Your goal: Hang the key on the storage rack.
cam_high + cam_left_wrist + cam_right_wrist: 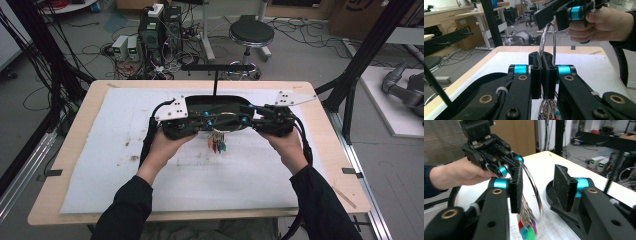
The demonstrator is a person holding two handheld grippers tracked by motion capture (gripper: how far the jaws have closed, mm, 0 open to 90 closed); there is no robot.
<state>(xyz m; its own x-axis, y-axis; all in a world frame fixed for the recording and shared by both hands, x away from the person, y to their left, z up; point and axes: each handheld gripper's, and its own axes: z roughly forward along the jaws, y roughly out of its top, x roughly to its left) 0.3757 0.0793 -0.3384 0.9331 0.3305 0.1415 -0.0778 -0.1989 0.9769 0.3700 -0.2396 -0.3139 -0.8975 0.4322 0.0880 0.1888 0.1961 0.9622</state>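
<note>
No writing readable on table (pixel 100 165).

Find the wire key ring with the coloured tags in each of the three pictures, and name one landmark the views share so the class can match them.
High view: the key ring sits at centre between the two grippers, its coloured tags hanging below.
Left gripper view: centre, arching up from the shut jaws of the left gripper.
Right gripper view: centre, its loop between the open jaws of the right gripper.
Shared landmark: the white mat.

Around the black stand (pixel 215 82) at the table's far edge, the white mat (pixel 100 165) lies open left, right and nearer.
</note>
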